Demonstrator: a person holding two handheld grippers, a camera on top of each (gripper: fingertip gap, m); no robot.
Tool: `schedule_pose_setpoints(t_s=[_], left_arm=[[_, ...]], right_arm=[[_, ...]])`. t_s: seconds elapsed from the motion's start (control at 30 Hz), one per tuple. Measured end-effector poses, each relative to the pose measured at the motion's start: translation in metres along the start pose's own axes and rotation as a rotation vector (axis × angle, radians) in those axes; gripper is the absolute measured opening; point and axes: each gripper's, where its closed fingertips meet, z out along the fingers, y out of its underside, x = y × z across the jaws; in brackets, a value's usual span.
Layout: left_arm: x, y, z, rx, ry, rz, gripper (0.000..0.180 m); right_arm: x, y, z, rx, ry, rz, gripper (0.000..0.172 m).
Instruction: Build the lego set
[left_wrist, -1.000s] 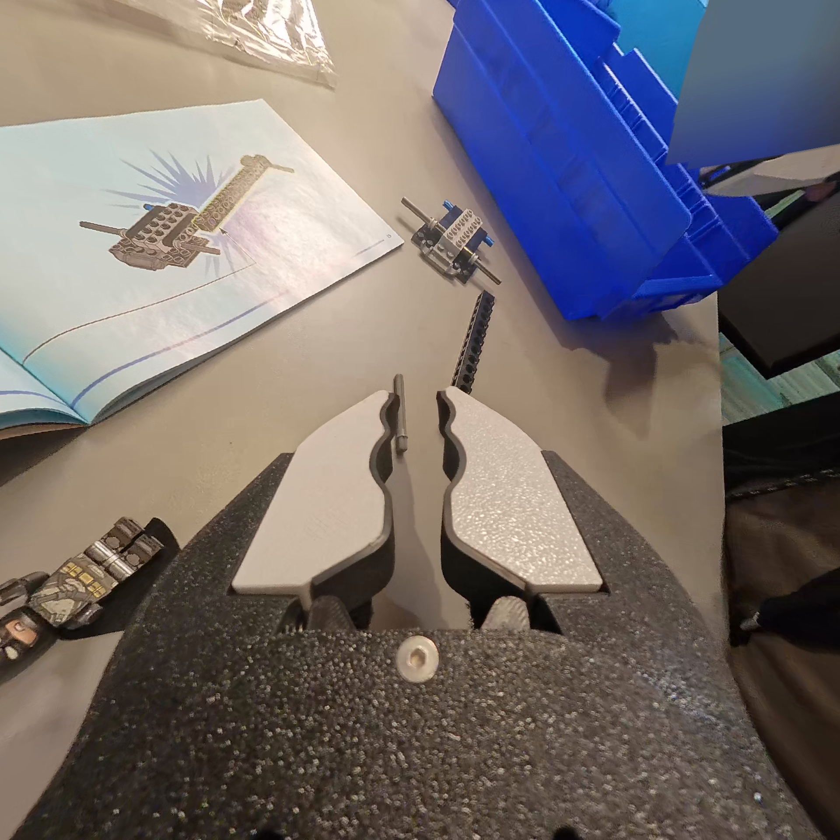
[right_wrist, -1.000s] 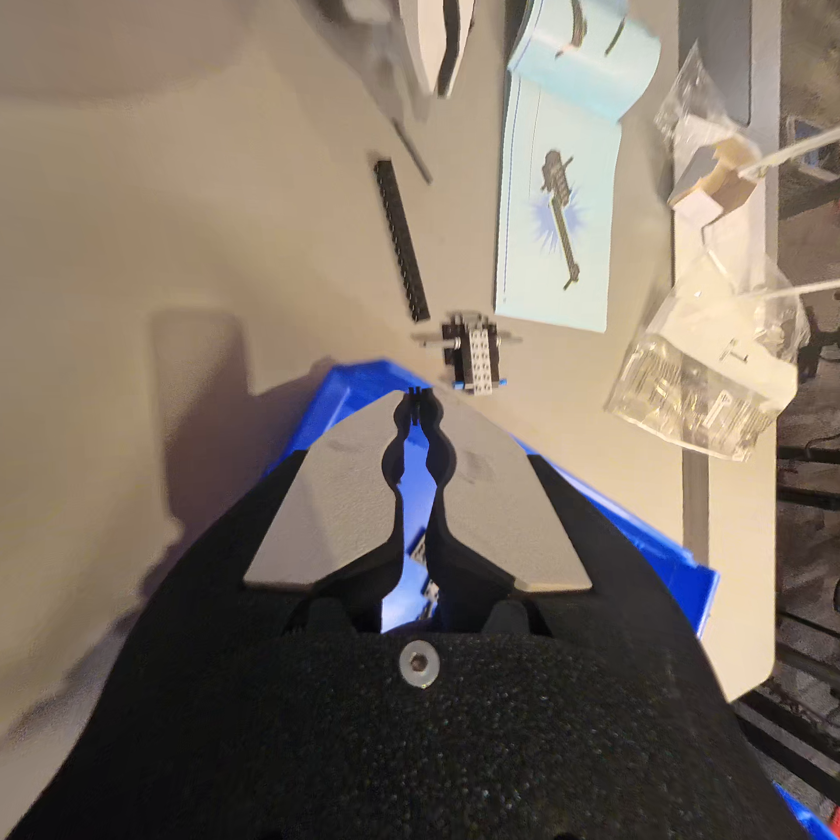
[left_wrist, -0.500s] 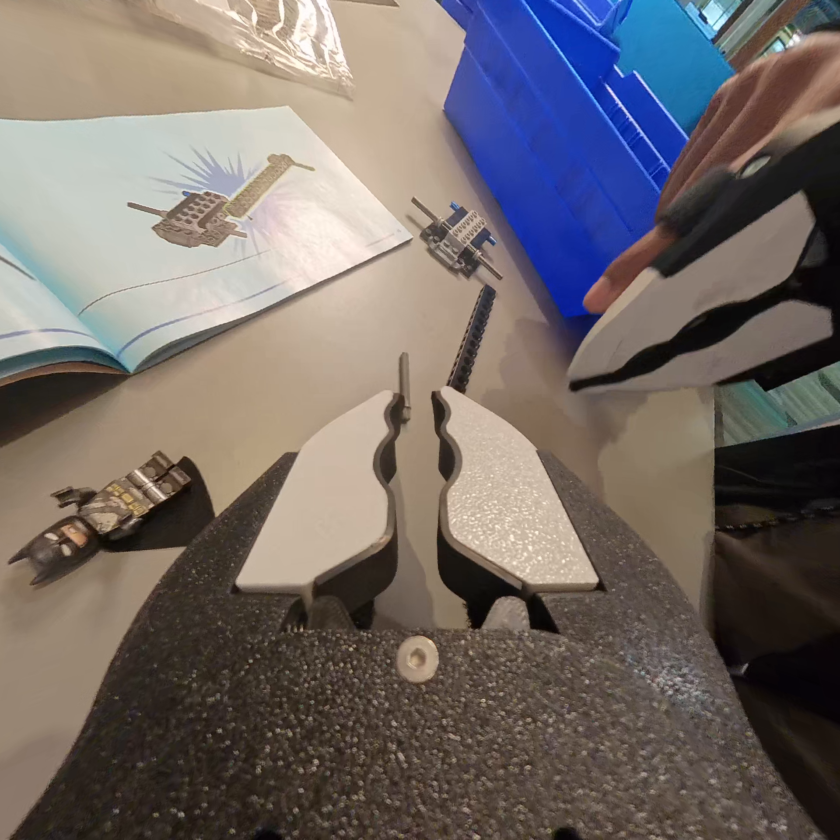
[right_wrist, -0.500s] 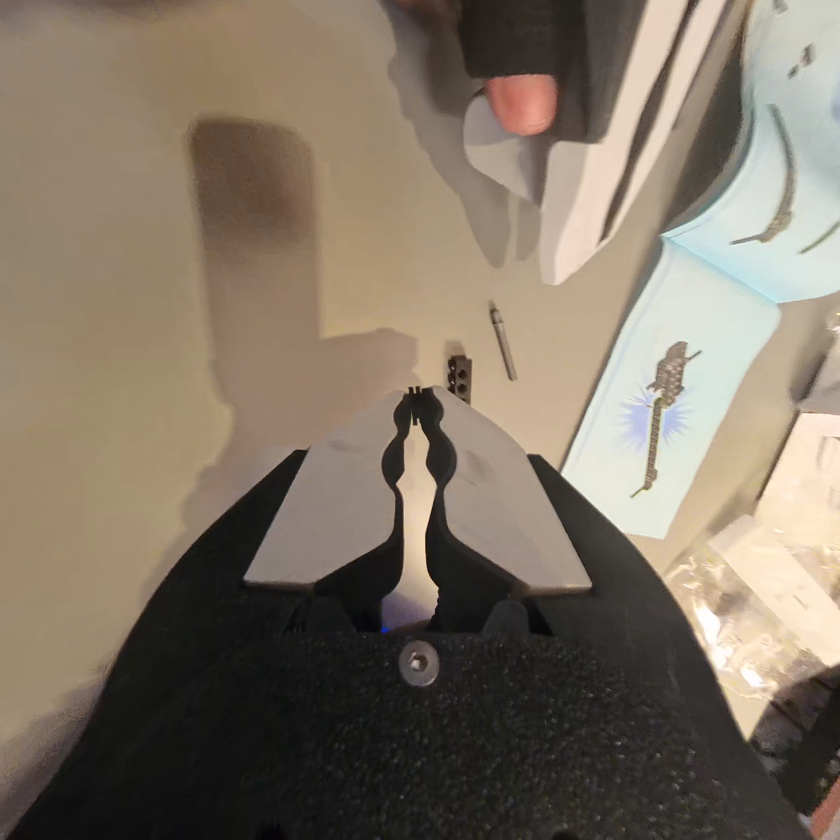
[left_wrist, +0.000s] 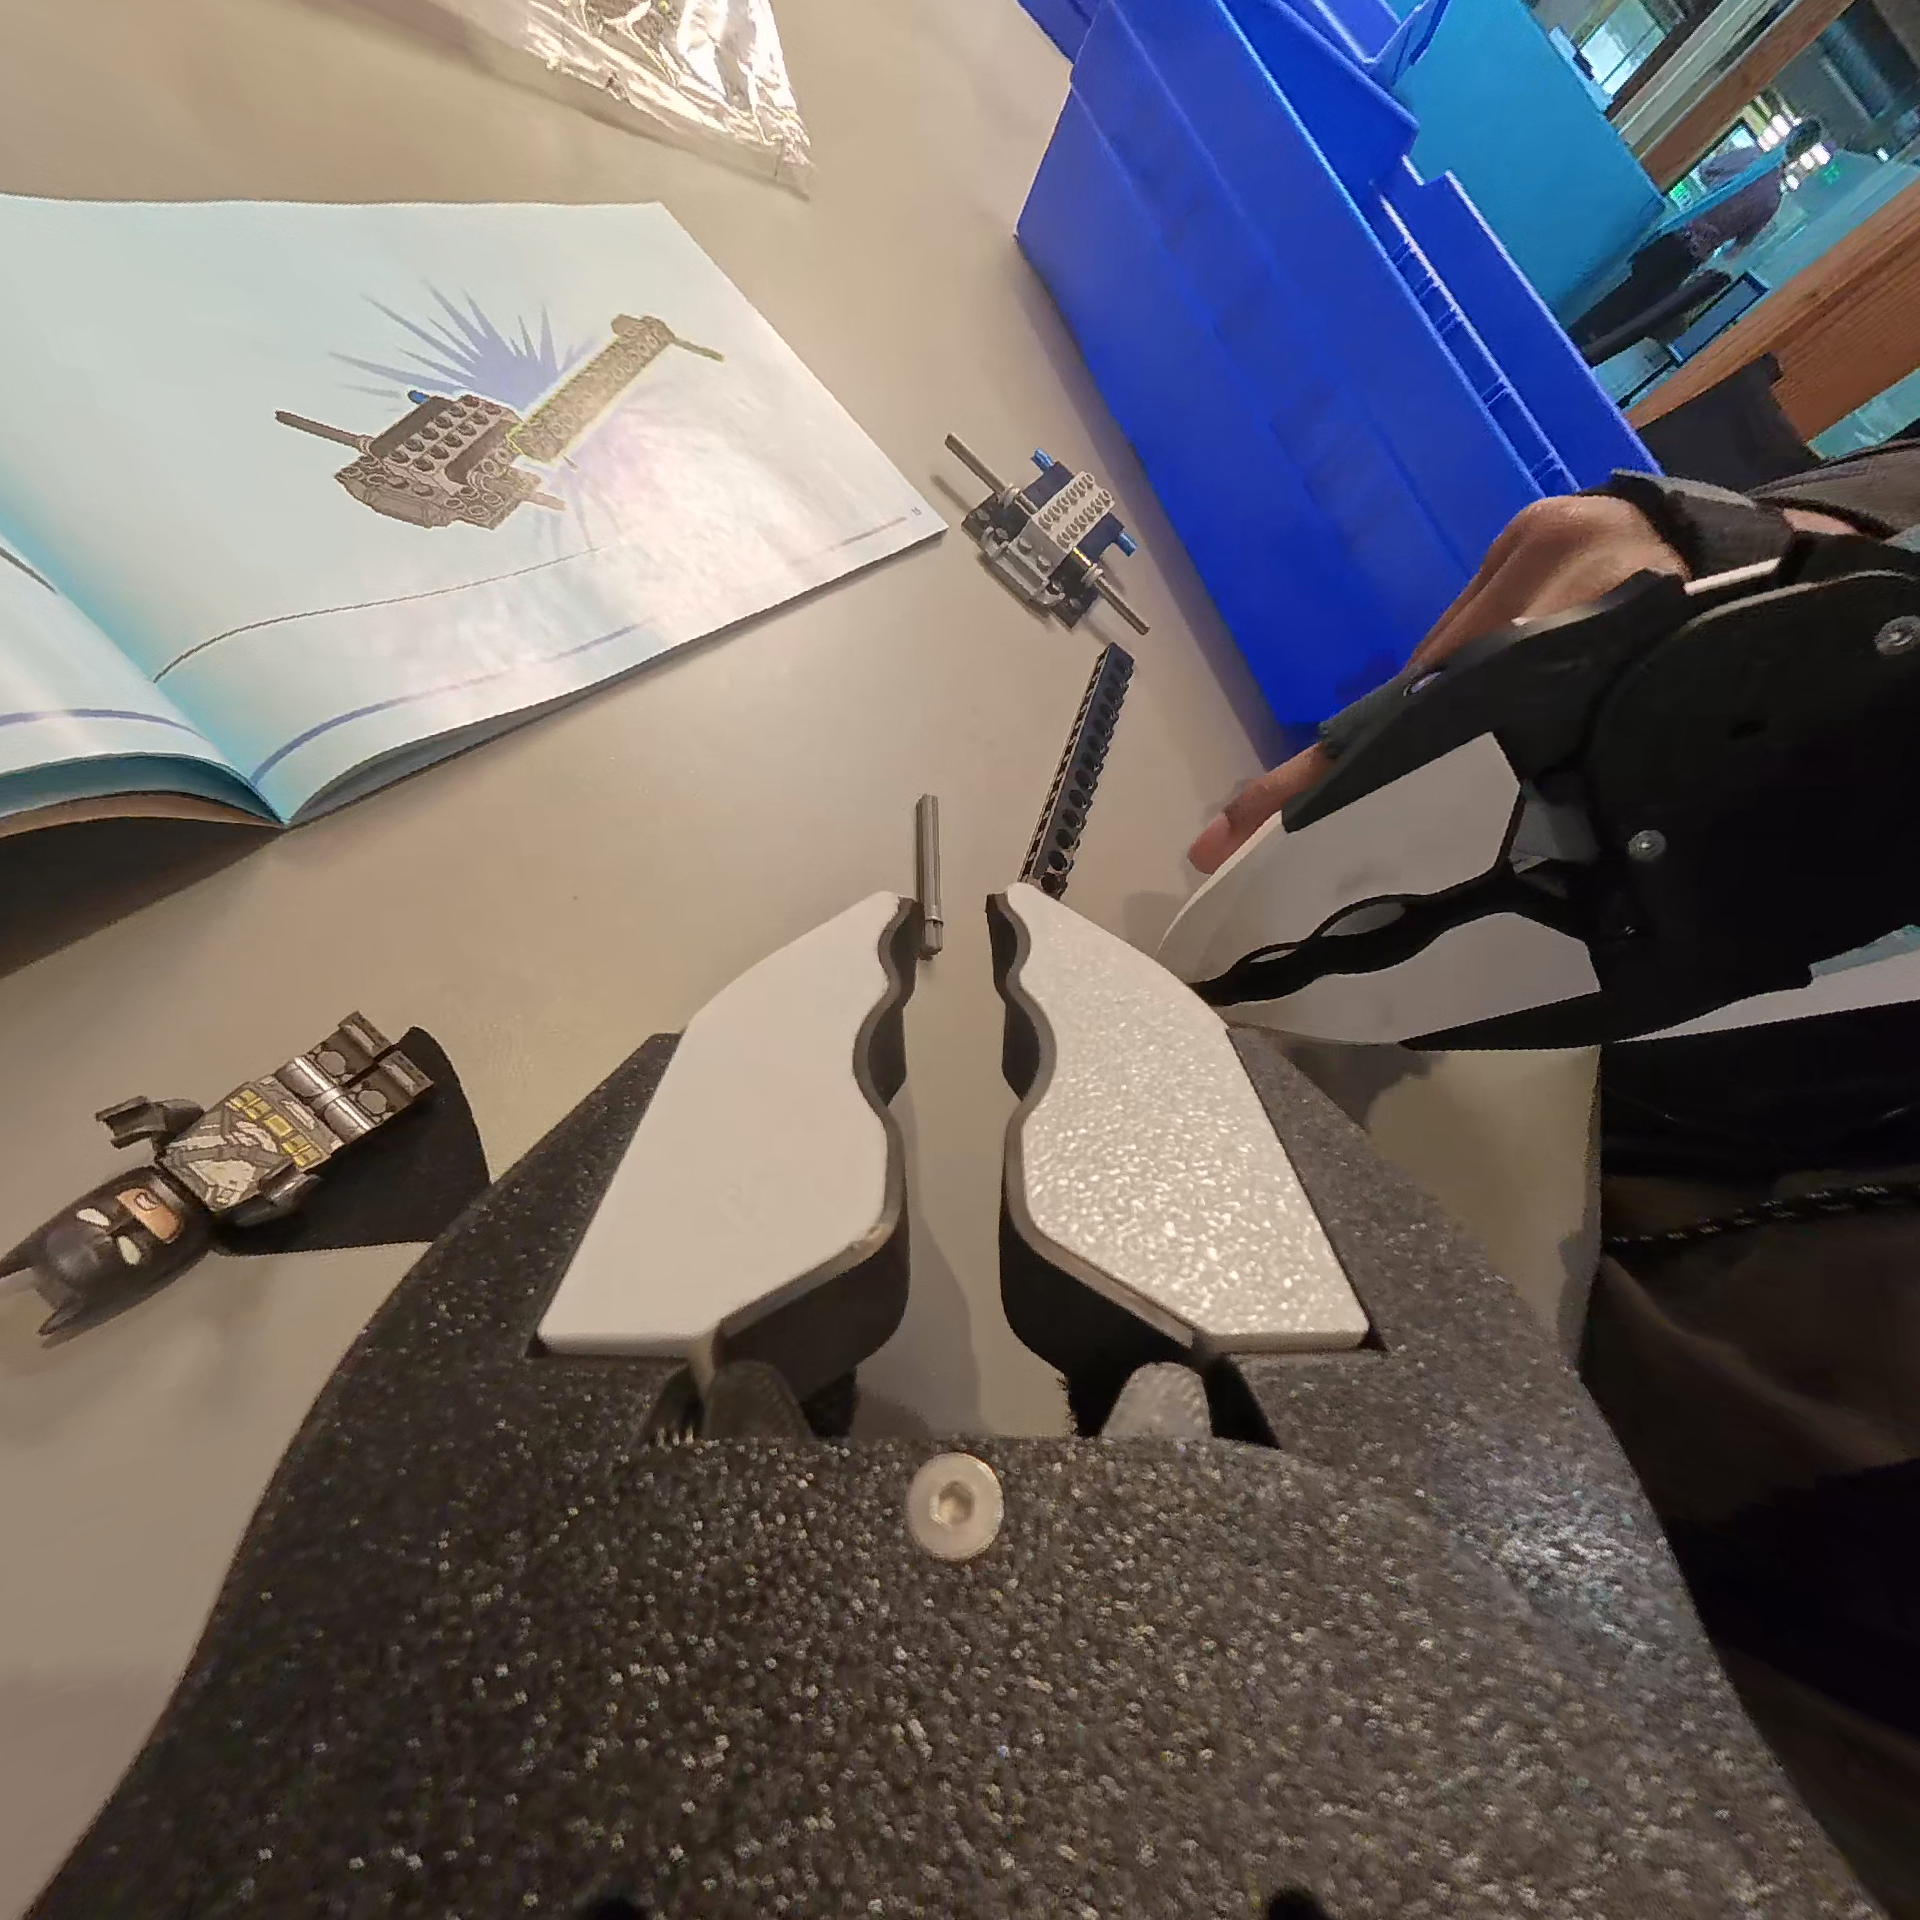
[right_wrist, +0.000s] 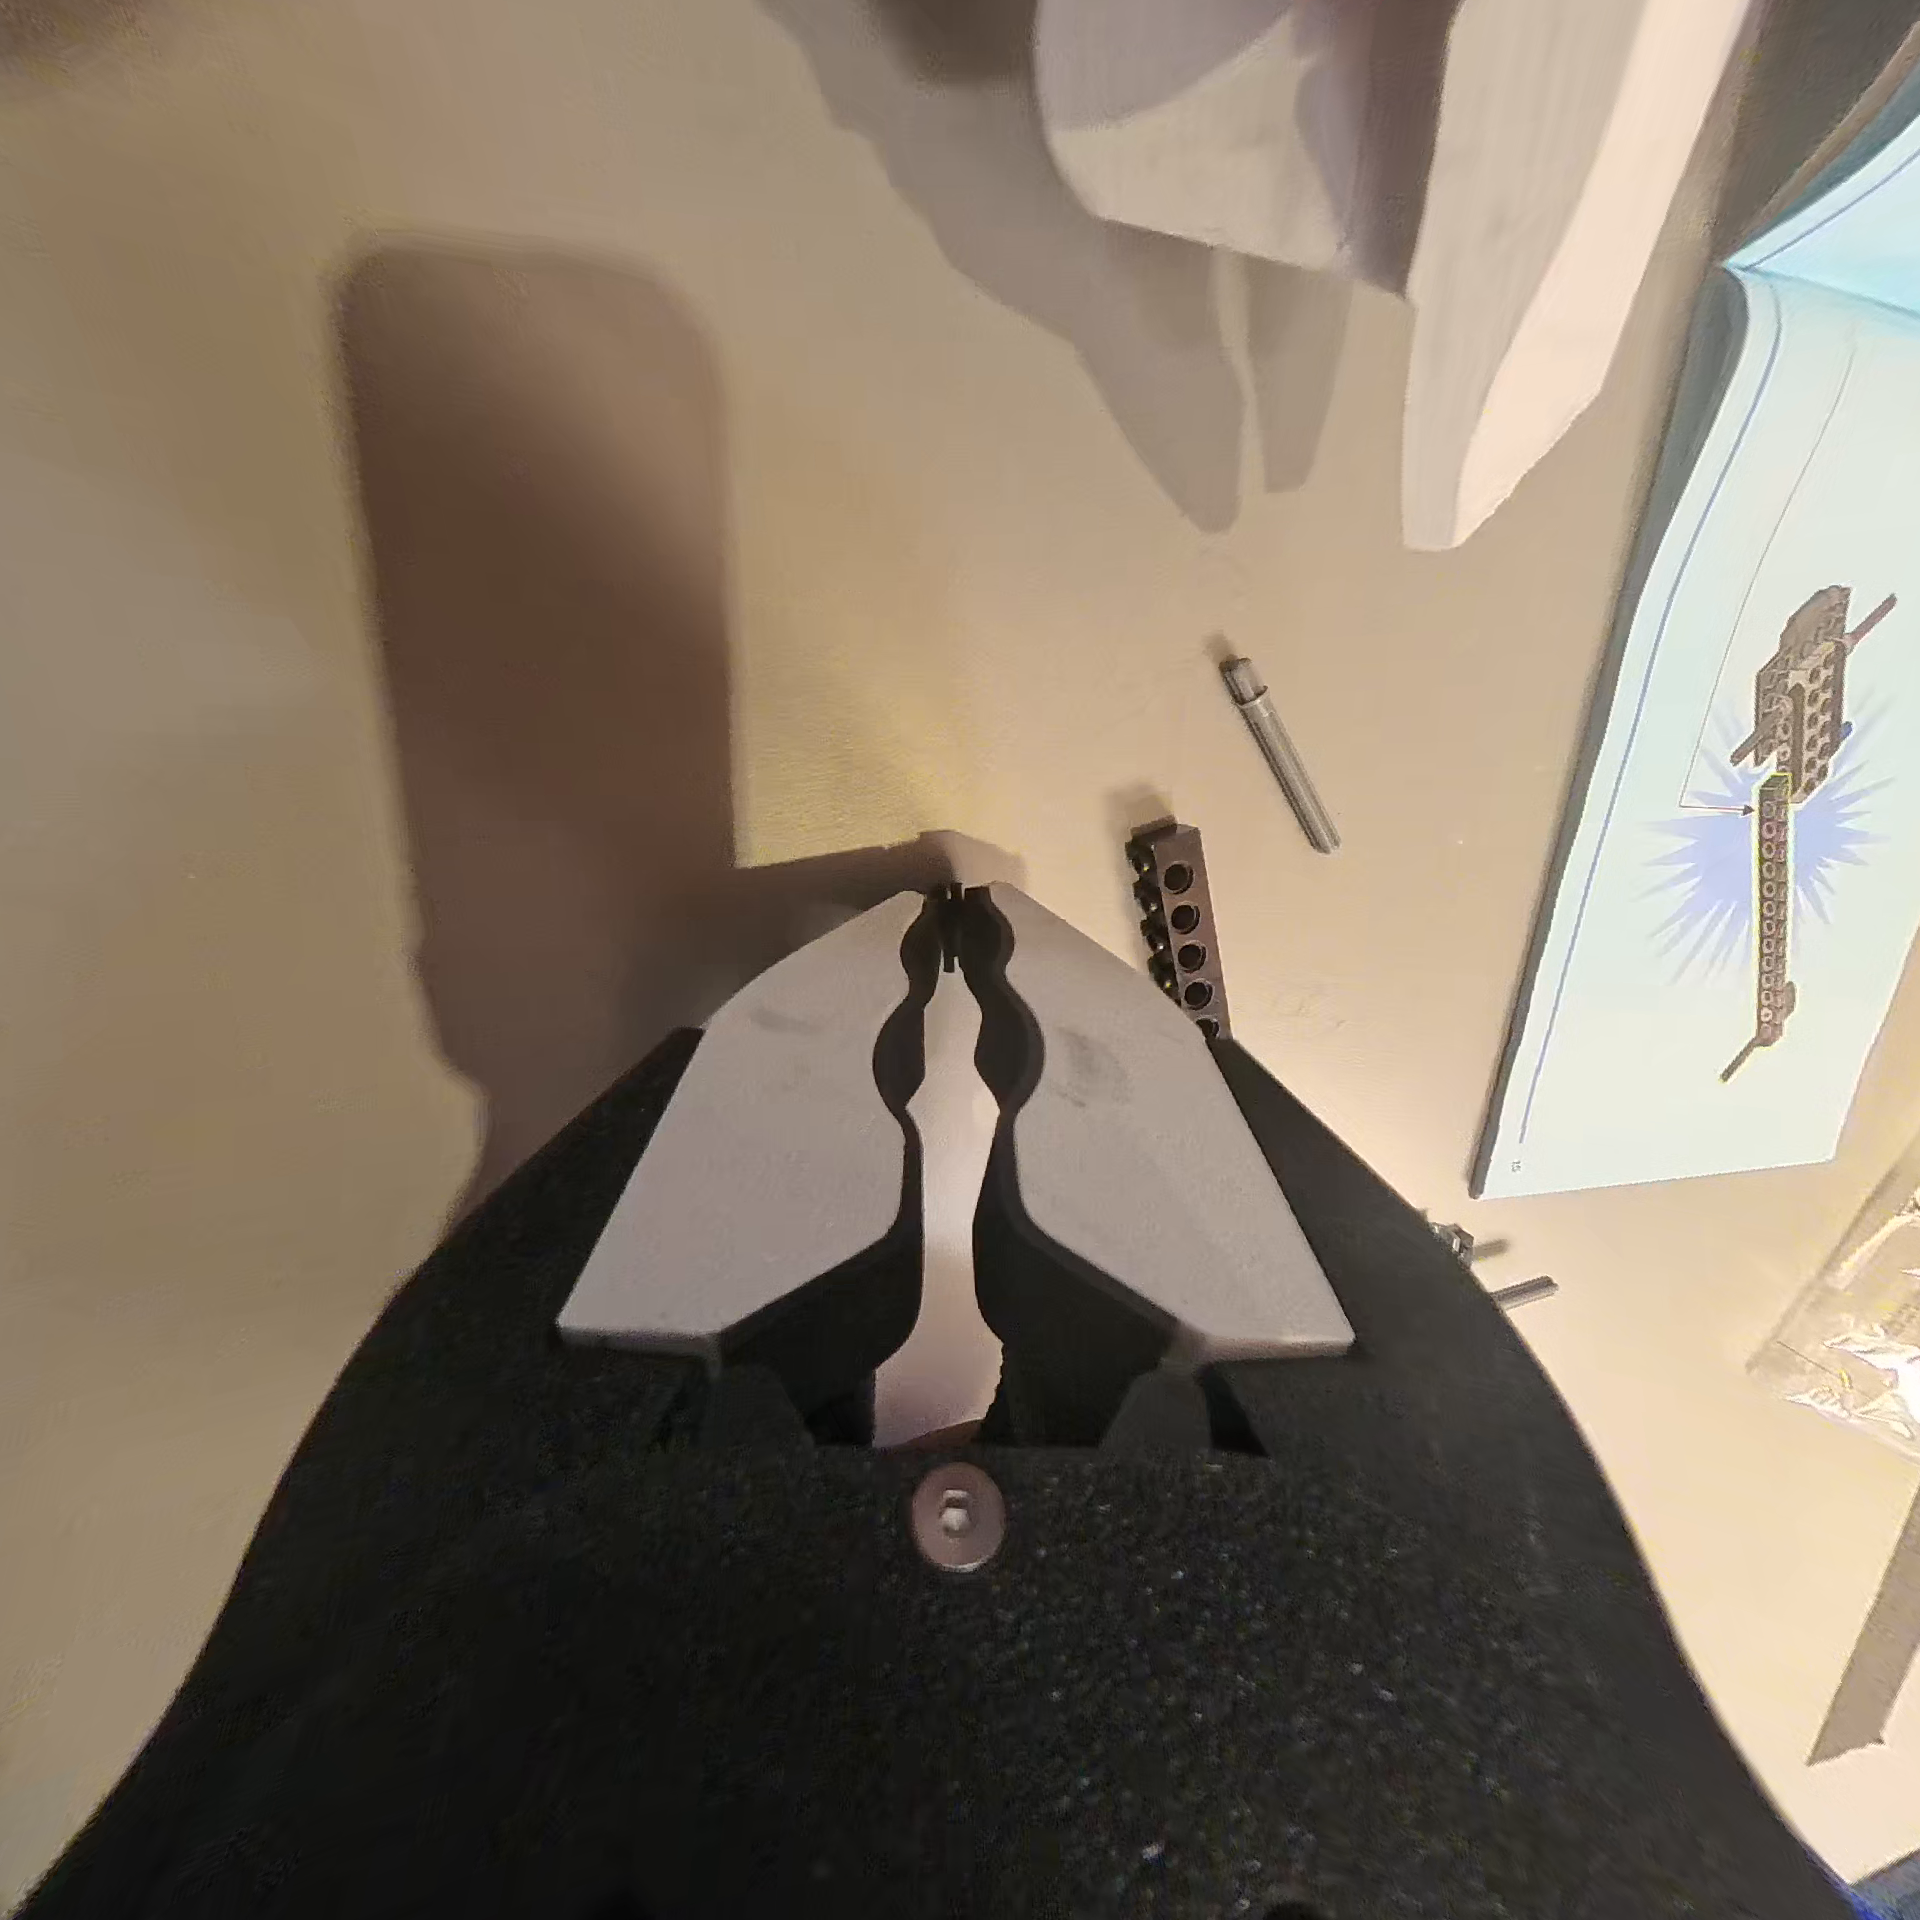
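Left gripper jaws parted, grey pin lying on table beside left fingertip. Black holed beam just right; right gripper close alongside.

Table: a plain grey-beige top, warmly lit.
Beyond: wooden counters, teal-lit glazing far right.

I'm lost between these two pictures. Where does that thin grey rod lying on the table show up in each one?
Left wrist view: the grey rod lies at centre, just ahead of the left-hand finger's tip.
Right wrist view: the grey rod lies right of centre, ahead of the fingers and off to their right.
Shared landmark: the black beam with holes lies beside it in both.
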Motion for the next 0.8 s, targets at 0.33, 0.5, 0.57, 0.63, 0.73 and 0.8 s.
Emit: schedule_pose_setpoints(t_s=[0.33,0.5,0.57,0.63,0.73,0.8], left_arm=[[-0.0011,-0.0021,-0.0018,0.016,0.025,-0.035,0.013],[-0.0003,-0.0019,-0.0018,0.016,0.026,-0.030,0.014],[0.0001,-0.0016,-0.0014,0.014,0.024,-0.026,0.014],[-0.0001,-0.0017,-0.0015,0.015,0.025,-0.028,0.014],[-0.0006,-0.0023,-0.0019,0.018,0.028,-0.036,0.014],[-0.0006,-0.0022,-0.0018,0.018,0.029,-0.036,0.014]], right_arm=[[0.0014,-0.0002,0.0007,0.041,-0.030,0.062,0.005],[0.0050,0.0001,0.0007,0.045,-0.014,0.082,0.012],[0.0066,0.0005,0.0007,0.047,-0.011,0.093,0.014],[0.0075,0.0010,0.0007,0.047,-0.009,0.098,0.015],[0.0080,0.0015,0.0007,0.047,-0.006,0.100,0.015],[0.0081,0.0022,0.0005,0.044,-0.004,0.103,0.015]])
